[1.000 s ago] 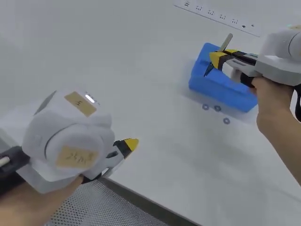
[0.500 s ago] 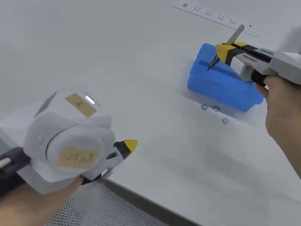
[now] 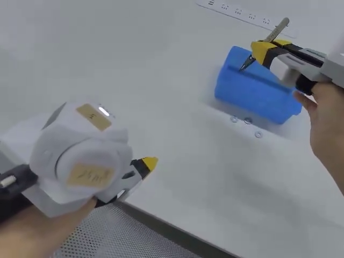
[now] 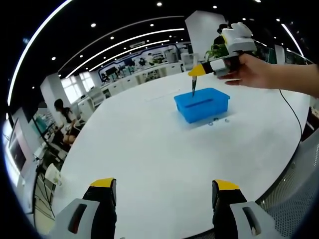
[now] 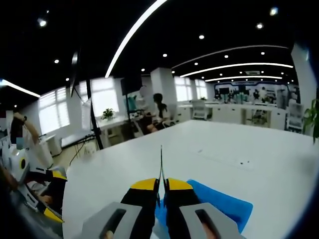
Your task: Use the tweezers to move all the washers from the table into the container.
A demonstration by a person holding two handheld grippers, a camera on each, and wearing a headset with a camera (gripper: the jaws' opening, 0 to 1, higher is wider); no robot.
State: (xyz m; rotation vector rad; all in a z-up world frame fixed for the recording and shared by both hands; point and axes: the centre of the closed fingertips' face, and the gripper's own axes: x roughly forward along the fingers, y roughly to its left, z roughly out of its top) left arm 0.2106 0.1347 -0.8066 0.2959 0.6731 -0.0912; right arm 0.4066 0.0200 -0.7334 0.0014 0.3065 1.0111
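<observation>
A blue container (image 3: 252, 94) stands on the white table at the right. Three small washers (image 3: 247, 121) lie on the table just in front of it. My right gripper (image 3: 262, 51) is shut on the tweezers (image 3: 244, 67), whose tips point down over the container's far left part. I cannot tell whether the tips hold a washer. In the right gripper view the tweezers (image 5: 161, 164) stick out between the shut jaws above the container (image 5: 219, 206). My left gripper (image 3: 141, 167) hovers open near the table's front edge, far from the container (image 4: 202, 103), with nothing between its fingers.
A power strip (image 3: 242, 13) lies at the table's far edge. A perforated metal surface (image 3: 107, 236) runs below the near edge. Bare white table (image 3: 161, 80) stretches between the two grippers. People and desks are far off in the room.
My right gripper has lifted the tweezers up and to the right, so the tips now hang higher over the container. The left gripper has stayed put.
</observation>
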